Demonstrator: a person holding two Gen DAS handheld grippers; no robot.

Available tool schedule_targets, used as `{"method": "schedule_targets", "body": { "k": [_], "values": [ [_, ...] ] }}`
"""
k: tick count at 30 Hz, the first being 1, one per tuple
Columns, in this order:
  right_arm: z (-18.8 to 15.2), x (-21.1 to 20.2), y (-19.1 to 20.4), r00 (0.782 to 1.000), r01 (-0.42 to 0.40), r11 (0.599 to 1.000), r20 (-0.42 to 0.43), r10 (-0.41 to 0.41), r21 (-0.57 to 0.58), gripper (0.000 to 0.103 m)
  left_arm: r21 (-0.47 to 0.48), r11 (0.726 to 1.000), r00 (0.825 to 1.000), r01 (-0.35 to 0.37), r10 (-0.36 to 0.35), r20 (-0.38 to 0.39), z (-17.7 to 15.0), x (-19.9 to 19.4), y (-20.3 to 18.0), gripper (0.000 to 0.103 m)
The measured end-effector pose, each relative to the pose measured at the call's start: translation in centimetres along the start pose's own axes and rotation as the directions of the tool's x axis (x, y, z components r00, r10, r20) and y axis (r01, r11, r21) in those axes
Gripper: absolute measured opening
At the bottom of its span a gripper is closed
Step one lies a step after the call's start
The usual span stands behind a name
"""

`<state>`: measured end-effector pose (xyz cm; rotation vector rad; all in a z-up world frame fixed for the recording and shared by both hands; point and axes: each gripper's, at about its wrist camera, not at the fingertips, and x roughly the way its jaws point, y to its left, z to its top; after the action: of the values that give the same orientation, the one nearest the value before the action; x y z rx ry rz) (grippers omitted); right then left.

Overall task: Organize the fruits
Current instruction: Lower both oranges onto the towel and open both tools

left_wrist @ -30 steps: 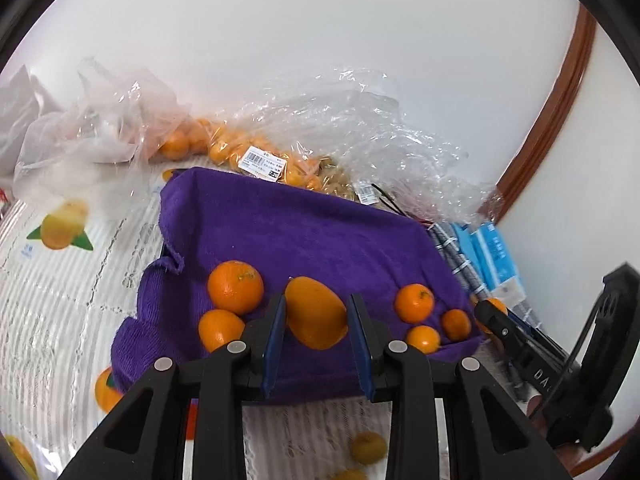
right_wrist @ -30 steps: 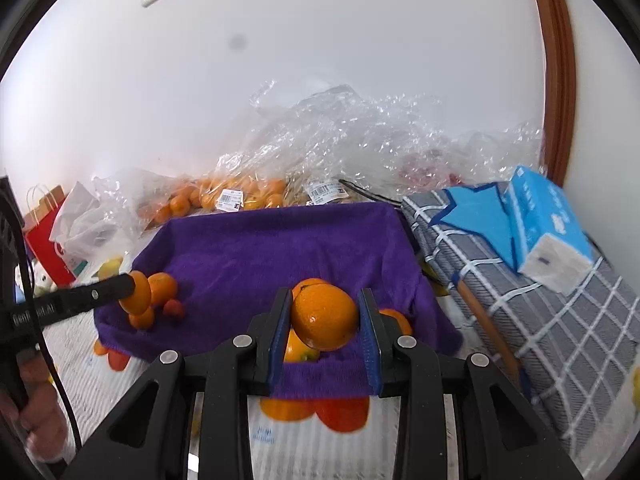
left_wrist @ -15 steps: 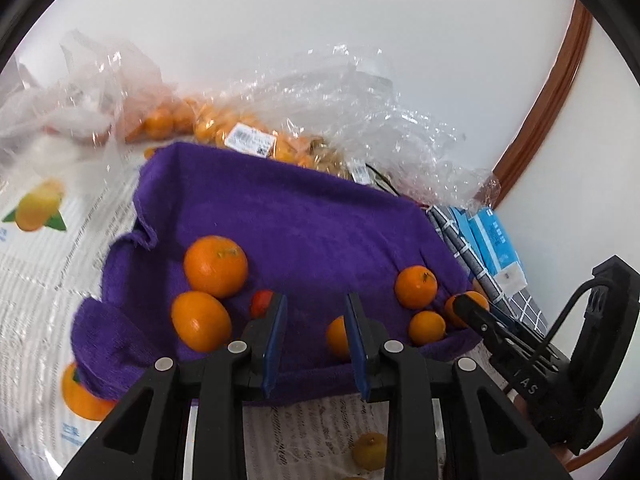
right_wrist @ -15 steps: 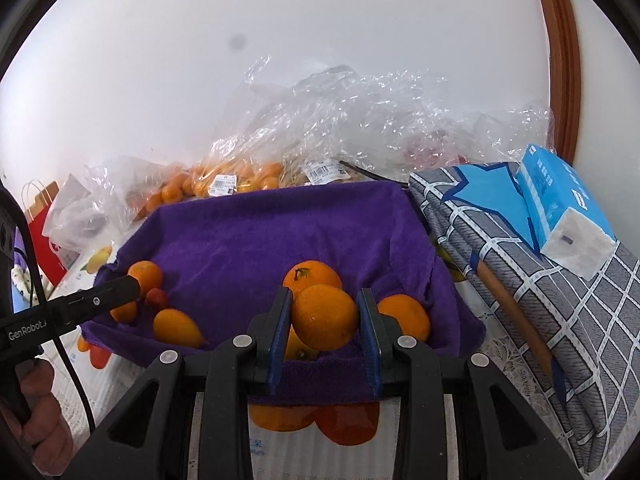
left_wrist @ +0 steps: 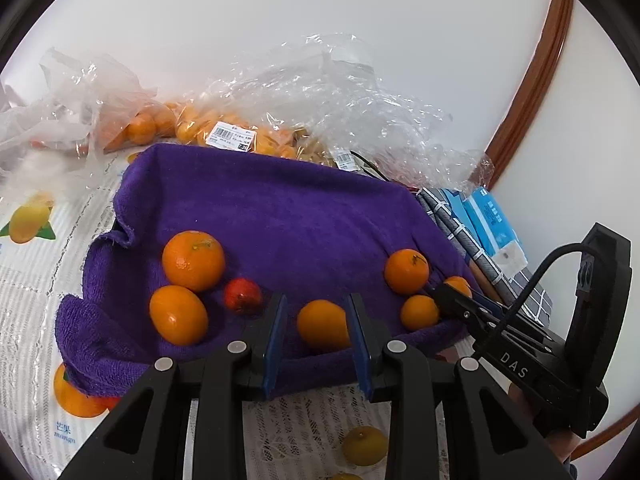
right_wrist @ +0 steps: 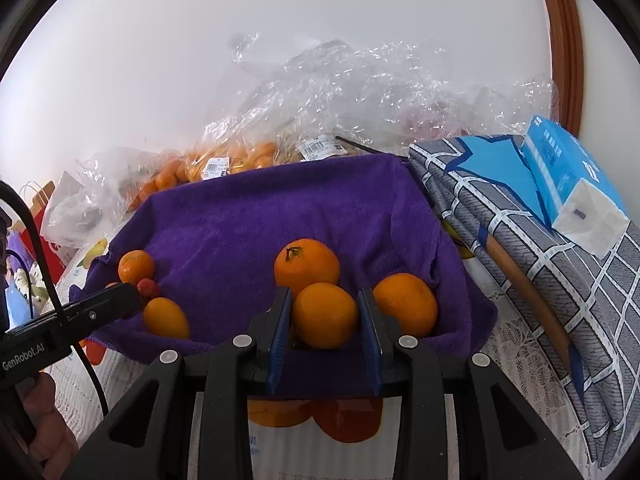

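Observation:
A tray lined with a purple towel (left_wrist: 280,216) holds several oranges and a small red fruit (left_wrist: 242,295). My left gripper (left_wrist: 316,316) is open and empty at the tray's near edge; the orange (left_wrist: 322,323) it dropped lies on the towel beyond its jaws. My right gripper (right_wrist: 325,316) is shut on an orange (right_wrist: 325,315) just above the tray's near right corner (right_wrist: 452,320), next to two oranges (right_wrist: 307,266) lying there. The right gripper also shows in the left wrist view (left_wrist: 452,294).
Clear plastic bags of oranges (left_wrist: 240,136) lie behind the tray against the wall. A grey checked cloth (right_wrist: 540,264) with a blue tissue pack (right_wrist: 568,180) lies to the right. A loose yellow fruit (left_wrist: 365,446) lies on the printed tablecloth in front.
My left gripper opened and let its orange drop onto the towel, then drew back. My right gripper lowered its orange toward the tray's right corner.

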<state>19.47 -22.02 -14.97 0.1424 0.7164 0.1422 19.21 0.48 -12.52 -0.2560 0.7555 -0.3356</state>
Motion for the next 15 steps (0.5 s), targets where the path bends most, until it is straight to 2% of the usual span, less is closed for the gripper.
{"method": "schedule_targets", "body": {
  "k": [6,8,12,15],
  "values": [
    [-0.01,0.01,0.06,1.0,0.003,1.0,-0.003,-0.003,-0.003,0.035,-0.009,1.0,1.0,0.021,-0.021,0.004,0.12,-0.2,0.11,0.034],
    [0.02,-0.01,0.08,1.0,0.005,1.0,-0.003,-0.005,-0.003,0.041,-0.015,1.0,1.0,0.023,-0.023,0.003,0.12,-0.2,0.16,0.034],
    [0.0,-0.25,0.25,1.0,0.011,1.0,0.007,-0.011,-0.012,0.042,-0.012,1.0,1.0,0.022,-0.022,0.007,0.09,-0.27,0.14,0.034],
    [-0.01,-0.45,0.38,1.0,0.015,1.0,0.017,-0.015,-0.018,0.047,-0.01,1.0,1.0,0.022,-0.022,0.013,0.13,-0.33,0.13,0.034]
  ]
}}
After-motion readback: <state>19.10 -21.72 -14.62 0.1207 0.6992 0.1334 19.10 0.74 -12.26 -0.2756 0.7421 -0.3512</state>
